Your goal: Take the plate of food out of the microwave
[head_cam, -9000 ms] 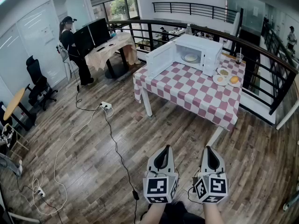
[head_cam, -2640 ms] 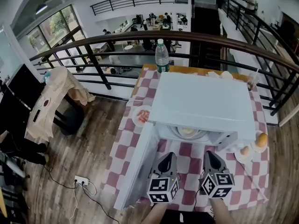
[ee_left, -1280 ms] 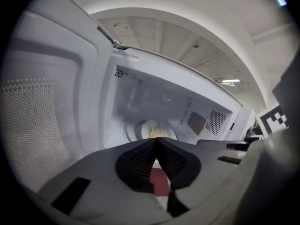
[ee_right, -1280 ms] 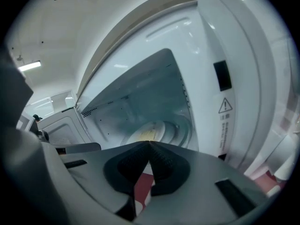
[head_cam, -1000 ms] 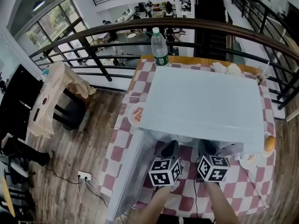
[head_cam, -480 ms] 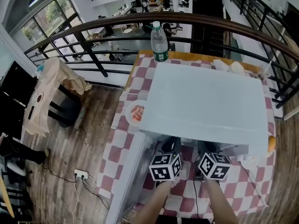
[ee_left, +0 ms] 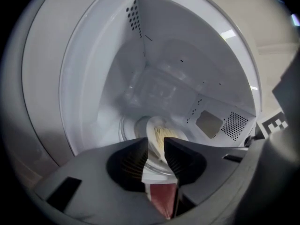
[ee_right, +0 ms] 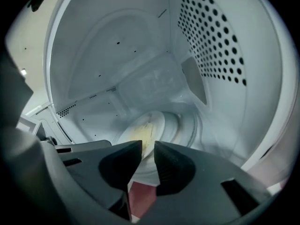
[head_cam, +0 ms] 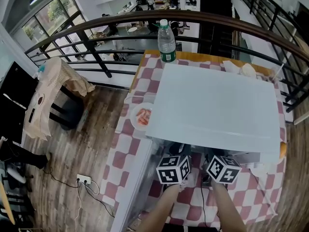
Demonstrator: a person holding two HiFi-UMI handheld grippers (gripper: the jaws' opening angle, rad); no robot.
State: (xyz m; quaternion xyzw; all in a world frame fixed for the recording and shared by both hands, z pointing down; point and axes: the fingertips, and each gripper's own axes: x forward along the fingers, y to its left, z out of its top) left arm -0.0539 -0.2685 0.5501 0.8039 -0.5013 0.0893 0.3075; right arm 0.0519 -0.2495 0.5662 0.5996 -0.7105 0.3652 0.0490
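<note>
1. Head view: We look steeply down on a white microwave (head_cam: pixel 217 105) standing on a red-and-white checked tablecloth (head_cam: pixel 120 158). Its door (head_cam: pixel 137 178) swings open toward 7 o'clock. The left gripper (head_cam: pixel 176 151) and right gripper (head_cam: pixel 212 153) reach side by side into its mouth at 6 o'clock. Each gripper's cube bears black-and-white square markers. At 12 o'clock of the oven stands a water bottle (head_cam: pixel 167 41) with a green label, its print too small to read. At 9 o'clock lies a small dish (head_cam: pixel 141 116) of reddish food.
2. Left gripper view: We see the white oven cavity. The plate of food (ee_left: pixel 161 134), heaped pale yellow, sits on the glass turntable (ee_left: pixel 129 125) at the centre. The left gripper (ee_left: pixel 155 144) has its jaws spread, having just been opening. The plate's near rim shows in the gap, and the pads do not press on it.
3. Right gripper view: The right gripper (ee_right: pixel 148 146) also has its jaws parted, just opened, with the plate of food (ee_right: pixel 140 128) showing between their tips, not pinched. A perforated wall (ee_right: pixel 211 46) fills 1 o'clock.
</note>
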